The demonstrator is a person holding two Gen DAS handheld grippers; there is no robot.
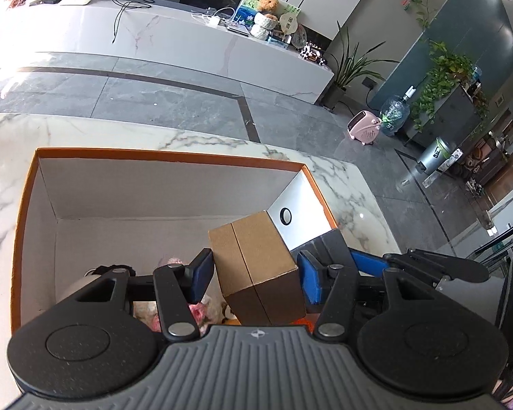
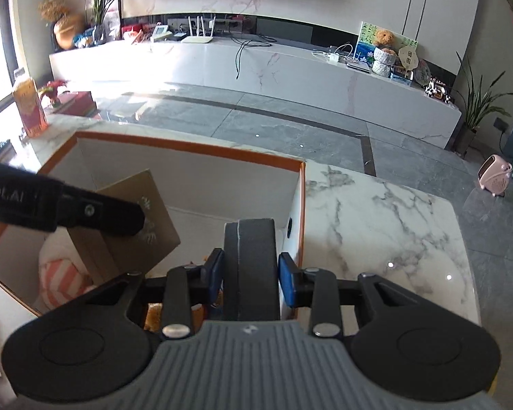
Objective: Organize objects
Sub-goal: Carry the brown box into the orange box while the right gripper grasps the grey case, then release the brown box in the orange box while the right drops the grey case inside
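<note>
A white storage box with an orange rim (image 1: 167, 156) (image 2: 195, 150) stands open on the marble table. My left gripper (image 1: 254, 268) is shut on a brown cardboard box (image 1: 256, 259), held tilted over the storage box's right half. The right wrist view shows that cardboard box (image 2: 143, 235) with a left finger across it. My right gripper (image 2: 251, 271) is shut on a dark grey flat block (image 2: 251, 256), upright over the storage box's right end. The block (image 1: 328, 242) and a blue pad of the right gripper (image 1: 369, 263) show at the right of the left wrist view.
Soft pink and white items (image 2: 61, 280) (image 1: 195, 311) lie in the storage box's bottom. The marble table (image 2: 376, 225) runs on to the right of it. An orange carton (image 2: 29, 109) and a red potted plant (image 2: 53, 90) stand at the table's far left.
</note>
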